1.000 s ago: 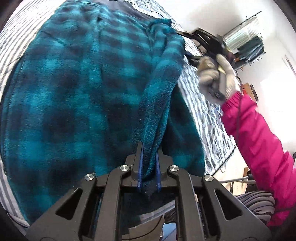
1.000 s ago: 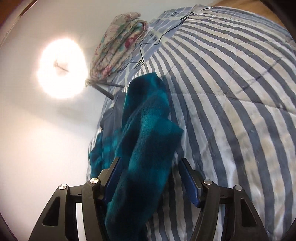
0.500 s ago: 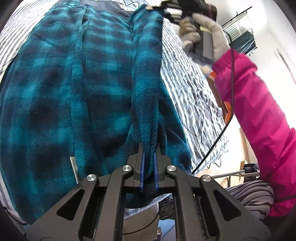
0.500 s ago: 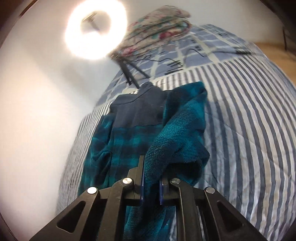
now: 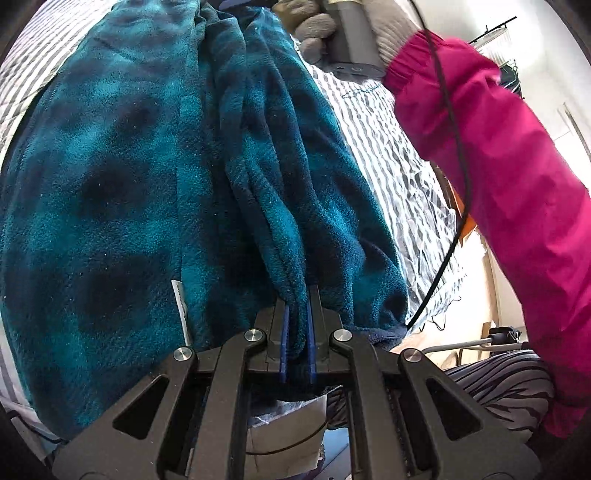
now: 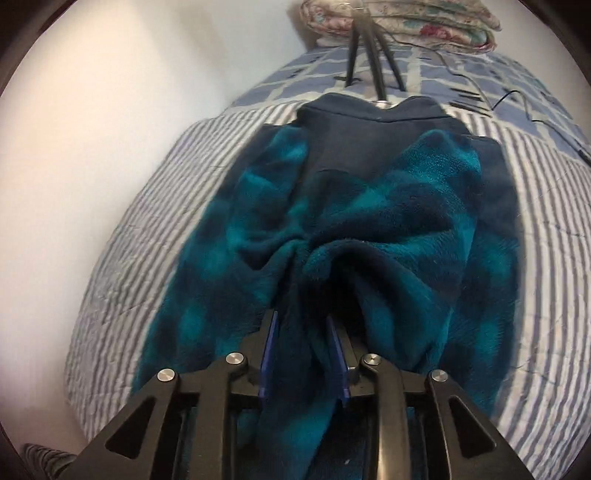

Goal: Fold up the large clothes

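We are over a bed (image 6: 122,236) with a grey-and-white striped quilt, pushed against a pale wall, with a folded floral blanket (image 6: 402,22) and the legs of a tripod (image 6: 369,48) at its far end. Spread along the bed lies a teal plaid fleece garment (image 5: 110,177) with a dark navy collar end farthest from us.

On the left, our left claw (image 5: 296,332) is pinched nearly closed on the near hem of the fleece, with a thick roll of fabric running away from it. It has kept its place over the last second.

On the right, our gloved right hand (image 5: 325,22), in a bright pink sleeve (image 5: 498,155), holds the right claw (image 6: 304,358). A second ago this edge hung out over the bare quilt; now it has been carried across onto the garment's body. The jaws have just been opening, and a bunched fold still sits between the blue pads, which stand narrowly apart and look loose on it.

We judge the lengthwise fold laid, with the release under way.
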